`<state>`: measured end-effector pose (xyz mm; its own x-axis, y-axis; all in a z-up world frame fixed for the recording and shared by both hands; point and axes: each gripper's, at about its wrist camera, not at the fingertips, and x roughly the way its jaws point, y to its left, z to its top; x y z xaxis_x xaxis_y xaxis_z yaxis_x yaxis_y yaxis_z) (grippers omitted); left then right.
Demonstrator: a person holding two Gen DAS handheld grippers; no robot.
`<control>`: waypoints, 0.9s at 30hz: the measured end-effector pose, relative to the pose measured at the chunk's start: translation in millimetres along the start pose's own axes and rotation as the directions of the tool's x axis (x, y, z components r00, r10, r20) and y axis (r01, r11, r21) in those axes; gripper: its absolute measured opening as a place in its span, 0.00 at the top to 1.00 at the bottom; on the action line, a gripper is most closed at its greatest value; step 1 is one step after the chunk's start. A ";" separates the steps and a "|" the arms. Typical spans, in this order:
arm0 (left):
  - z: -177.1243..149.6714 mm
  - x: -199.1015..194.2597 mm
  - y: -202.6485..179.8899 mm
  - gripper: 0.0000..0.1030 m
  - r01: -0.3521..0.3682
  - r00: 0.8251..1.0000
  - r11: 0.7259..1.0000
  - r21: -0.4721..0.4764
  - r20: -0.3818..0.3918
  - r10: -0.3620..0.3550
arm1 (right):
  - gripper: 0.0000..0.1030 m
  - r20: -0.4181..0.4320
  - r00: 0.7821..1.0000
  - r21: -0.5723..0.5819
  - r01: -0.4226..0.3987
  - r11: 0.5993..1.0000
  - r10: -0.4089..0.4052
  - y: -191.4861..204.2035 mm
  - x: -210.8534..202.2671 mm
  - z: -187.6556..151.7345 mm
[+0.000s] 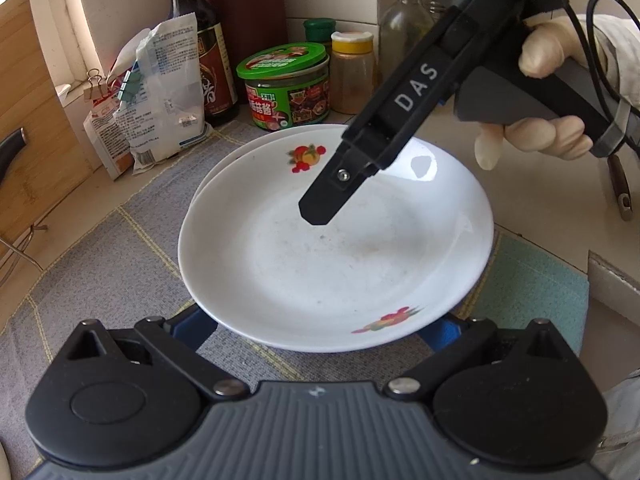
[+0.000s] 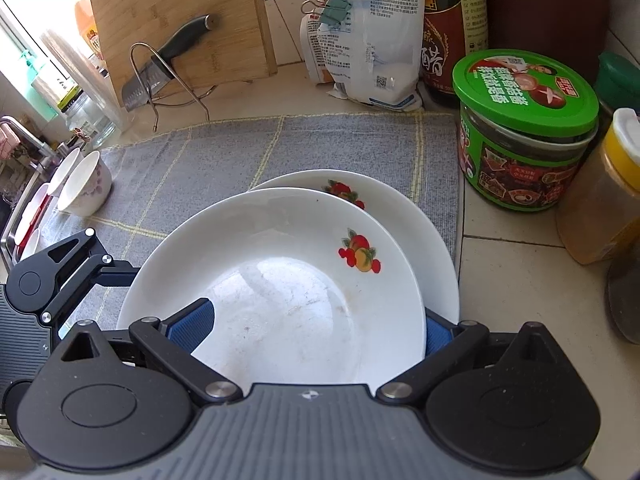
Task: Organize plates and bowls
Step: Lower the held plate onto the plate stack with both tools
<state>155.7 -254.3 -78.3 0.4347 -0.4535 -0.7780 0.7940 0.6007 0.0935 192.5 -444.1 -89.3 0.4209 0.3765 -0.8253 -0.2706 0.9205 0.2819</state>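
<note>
Grey cloth (image 2: pixel 224 148) covers the counter (image 2: pixel 500 248) under two stacked plates (image 2: pixel 288 300). Right claw (image 2: pixel 316 324) straddles the top plate's rim, fingers apart; left claw (image 1: pixel 316 332) spread wide beneath it.

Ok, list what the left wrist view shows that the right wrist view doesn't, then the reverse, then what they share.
Left wrist only: the right gripper seen from outside, over the top plate, held by a gloved hand.

Right wrist only: small bowls at the mat's far left, and the knife's blade in a wire rack.

Both: two stacked fruit-print plates, grey mat, green-lidded jar.
</note>
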 end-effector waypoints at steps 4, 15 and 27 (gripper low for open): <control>0.4 0.4 0.9 0.01 0.003 1.000 1.000 0.000 0.001 -0.003 | 0.00 0.000 1.000 0.016 0.014 1.000 -0.014 0.5 -2.4 0.7; 0.9 1.0 1.2 0.01 0.009 1.000 1.000 0.001 0.009 -0.009 | 0.00 0.010 1.000 0.039 0.021 0.999 -0.021 -0.1 -10.7 -2.9; 1.2 1.1 3.6 0.01 0.019 1.000 1.000 0.000 0.016 -0.019 | 0.00 0.018 0.999 0.063 0.037 0.997 -0.038 1.2 -17.0 -4.3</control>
<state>159.5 -253.5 -78.1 0.4264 -0.4751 -0.7697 0.8022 0.5918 0.0791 181.3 -449.9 -77.0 0.4466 0.3432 -0.8263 -0.1998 0.9384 0.2818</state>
